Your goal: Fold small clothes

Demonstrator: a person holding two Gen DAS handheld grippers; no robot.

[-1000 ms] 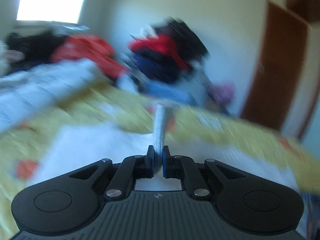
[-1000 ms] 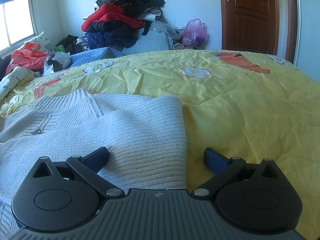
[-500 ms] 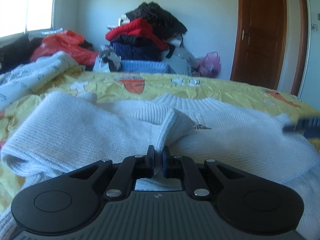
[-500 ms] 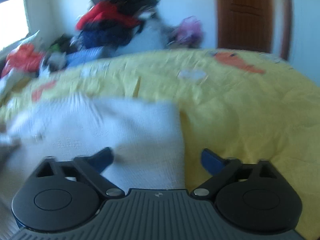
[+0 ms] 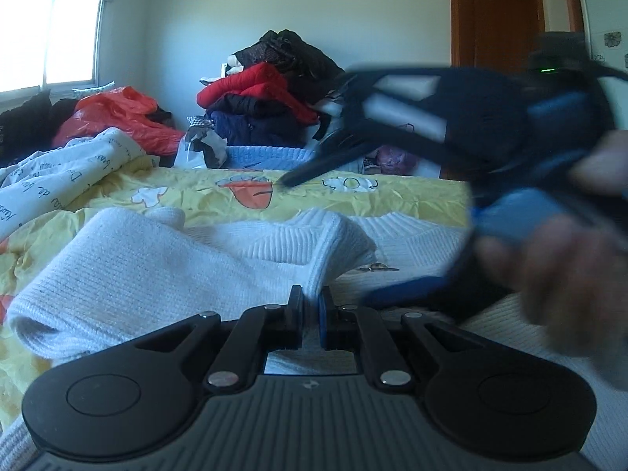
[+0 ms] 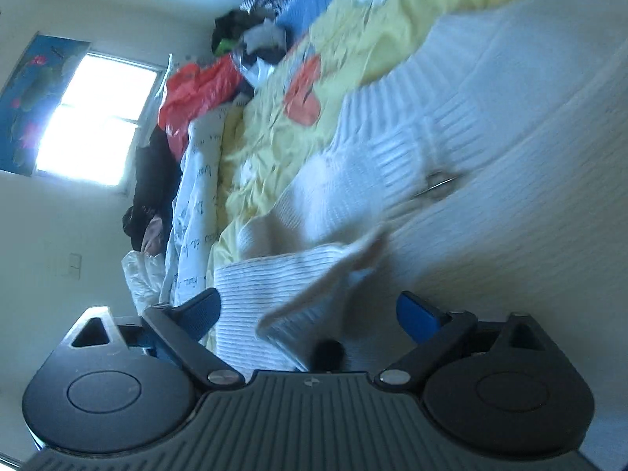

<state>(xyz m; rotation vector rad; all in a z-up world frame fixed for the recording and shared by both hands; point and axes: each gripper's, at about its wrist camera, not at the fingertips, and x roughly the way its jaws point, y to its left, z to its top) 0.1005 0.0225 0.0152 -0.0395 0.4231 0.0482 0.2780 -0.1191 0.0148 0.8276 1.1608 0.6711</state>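
Two grippers work over one white knitted sweater (image 5: 165, 259) spread on a bed. One left gripper (image 5: 311, 306) has its jaws pressed together on a raised fold of the sweater's ribbed edge, so the cloth peaks up from between the blue pads. One right gripper (image 6: 310, 310) is rolled onto its side with its jaws wide apart and closing; sweater fabric lies between them, but the pads do not press on it. In the left wrist view that same gripper crosses the right of the frame as a dark blur, with one blurred hand (image 5: 557, 259) around its handle. One small metal clasp (image 5: 377, 267) sits on the sweater's front. A yellow bedspread (image 5: 392, 196) printed with orange and white shapes covers the bed, and one white printed quilt (image 5: 62, 180) is bunched along its left side. One tall pile of clothes (image 5: 271, 94), red, navy and black, stands beyond the bed against a pale wall, with one red plastic bag (image 5: 117, 114) below one bright window (image 5: 51, 39) and one brown wooden door (image 5: 498, 27) to the right. The sweater is thick and ribbed, one sleeve folded across its body, lying near the bed's front edge.
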